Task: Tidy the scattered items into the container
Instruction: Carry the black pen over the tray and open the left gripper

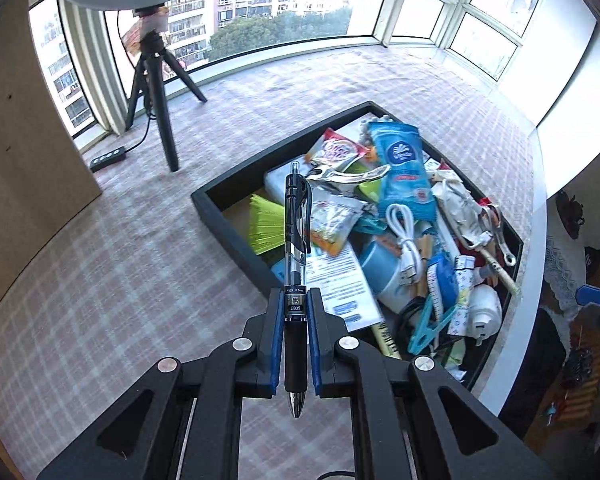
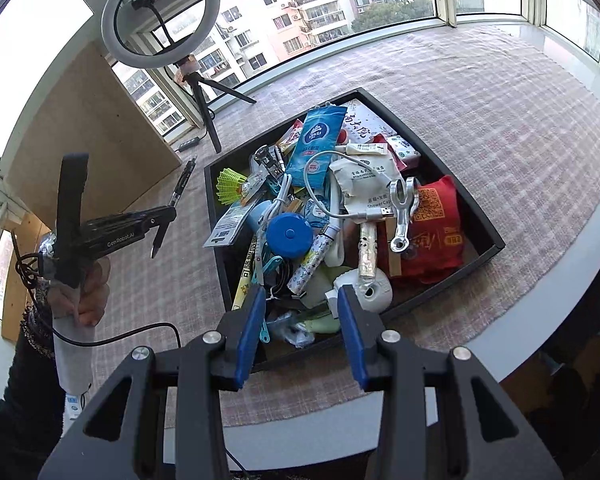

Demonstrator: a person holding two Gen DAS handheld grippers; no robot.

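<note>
Left wrist view: the left gripper (image 1: 296, 336) has its fingers clamped on a black pen (image 1: 296, 248), tip toward the camera, with the full black tray (image 1: 236, 240) at two o'clock, likely its destination.

Right wrist view: the right gripper (image 2: 302, 320) hangs over the tray's (image 2: 496, 240) near edge, fingers apart and holding nothing; the pen (image 2: 182, 182) is at ten o'clock above the worktop (image 2: 500, 120).

My blue pads (image 1: 278, 336) clamp a black-and-clear pen (image 1: 296, 264). Right of it sits the black tray (image 1: 236, 236), holding a light blue tissue pack (image 1: 404, 168), white cable (image 1: 404, 236), neon yellow-green shuttlecock (image 2: 230, 186) and red pouch (image 2: 436, 232). The cloth (image 1: 120, 280) beneath is pink-and-white plaid.
</note>
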